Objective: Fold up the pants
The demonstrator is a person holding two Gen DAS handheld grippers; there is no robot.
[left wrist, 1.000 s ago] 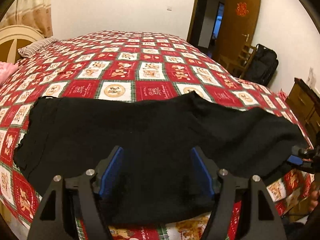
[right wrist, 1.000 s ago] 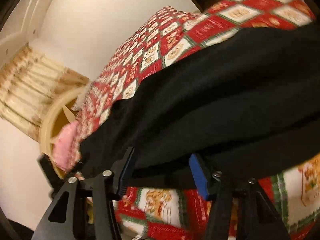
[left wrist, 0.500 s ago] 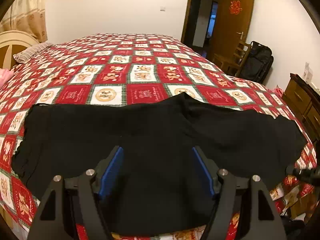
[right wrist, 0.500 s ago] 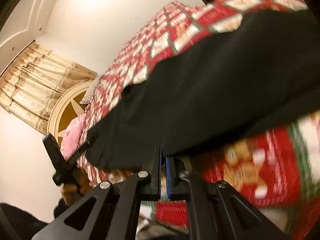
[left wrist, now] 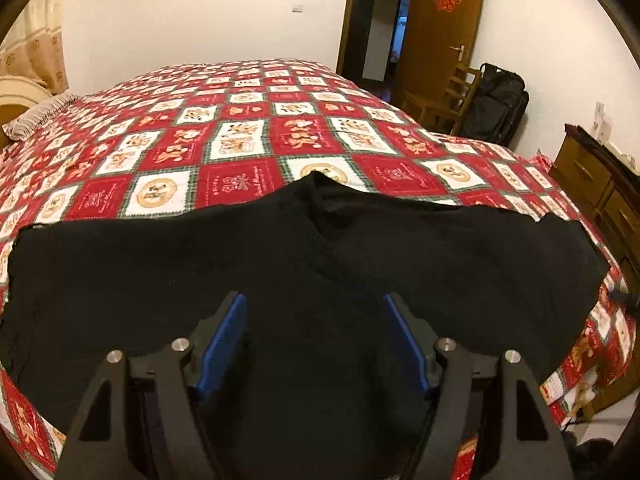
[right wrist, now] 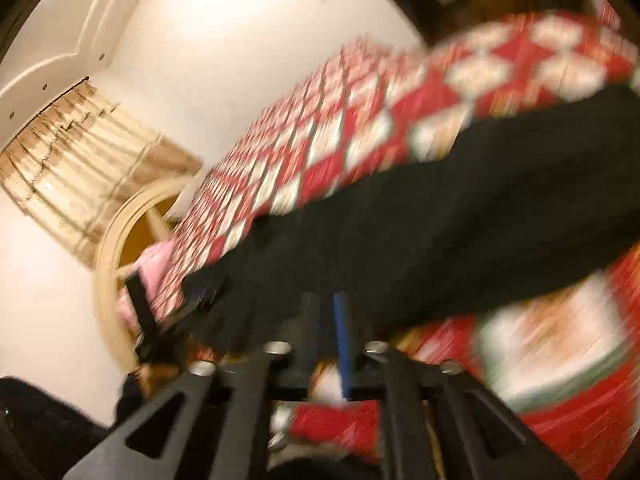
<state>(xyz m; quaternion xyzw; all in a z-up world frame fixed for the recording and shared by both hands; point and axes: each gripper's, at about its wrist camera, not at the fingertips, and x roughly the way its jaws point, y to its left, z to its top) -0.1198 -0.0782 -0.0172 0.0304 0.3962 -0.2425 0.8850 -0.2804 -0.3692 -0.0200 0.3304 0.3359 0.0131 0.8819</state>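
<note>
A pair of black pants lies flat across the near edge of a bed, on a red, white and green patchwork bedspread. The long axis of the pants runs side to side, parallel to that near edge, from the bed's left side to its right side. Along the far edge of the fabric, near the middle, a small peak of cloth points toward the far end of the bed. Which end is the waistband cannot be told.

At far left, a cream headboard and a striped pillow sit by a beige curtain.

The left gripper hovers over the middle of the pants, its blue-padded fingers spread wide apart and grasping nothing.

Further right stand an open wooden door, a wooden chair, a black bag and a brown dresser.

The right wrist view is blurred with motion. There the right gripper sits at the near edge of the pants, its fingers drawn nearly together. Whether they pinch the fabric cannot be told. The other gripper shows at the left end of the pants, against the bedspread.
</note>
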